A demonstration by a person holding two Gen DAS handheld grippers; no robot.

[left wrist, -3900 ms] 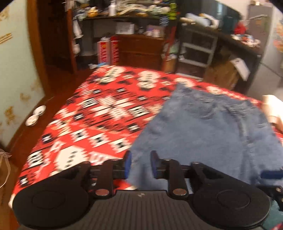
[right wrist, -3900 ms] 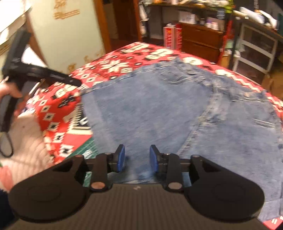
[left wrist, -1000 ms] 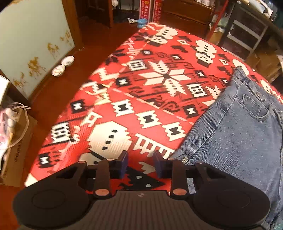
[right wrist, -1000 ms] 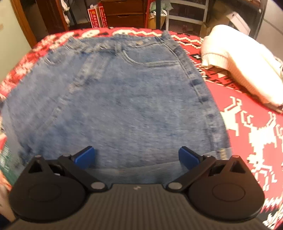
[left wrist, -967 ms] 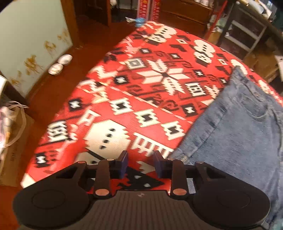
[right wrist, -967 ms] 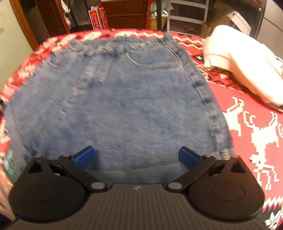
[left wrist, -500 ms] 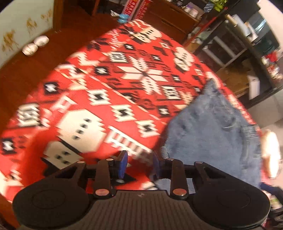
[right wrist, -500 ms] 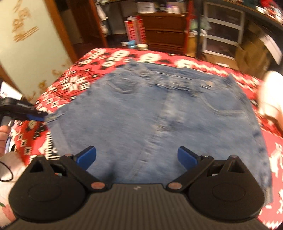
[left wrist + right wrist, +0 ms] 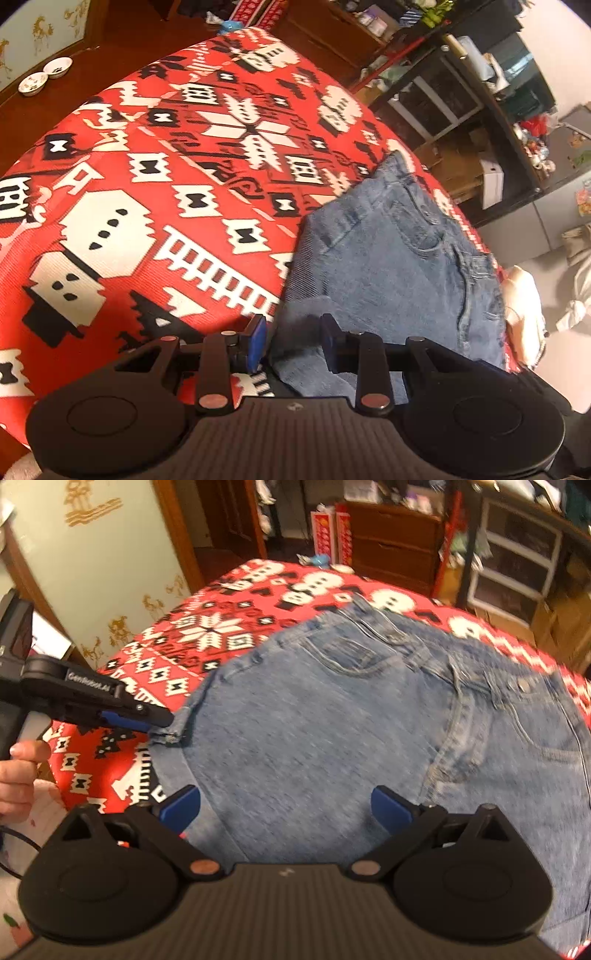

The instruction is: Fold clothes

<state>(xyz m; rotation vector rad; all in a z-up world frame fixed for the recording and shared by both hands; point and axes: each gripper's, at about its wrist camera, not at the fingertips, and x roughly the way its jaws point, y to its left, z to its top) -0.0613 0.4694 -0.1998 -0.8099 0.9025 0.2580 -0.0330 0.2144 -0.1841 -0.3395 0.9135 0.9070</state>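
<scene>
Denim skirt (image 9: 332, 731) looks heavy, limp; its hem corners give best purchase. Left hand-held gripper (image 9: 162, 720) pinches one corner; right hand-held gripper (image 9: 284, 805) gapes empty above the table (image 9: 147, 184).

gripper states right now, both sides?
Left gripper: closed on the hem corner of the denim shorts.
Right gripper: fingers wide open above the shorts, holding nothing.

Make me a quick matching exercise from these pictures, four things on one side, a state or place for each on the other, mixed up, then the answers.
1. left claw
2. right claw
3. denim garment
4. two small bowls

A. on the floor by the wall
B. spread on the red patterned cover
C. jaws wide open, nothing between them
D. pinching a hem corner

Pairs: 1-D, 2-C, 3-B, 4-A
</scene>
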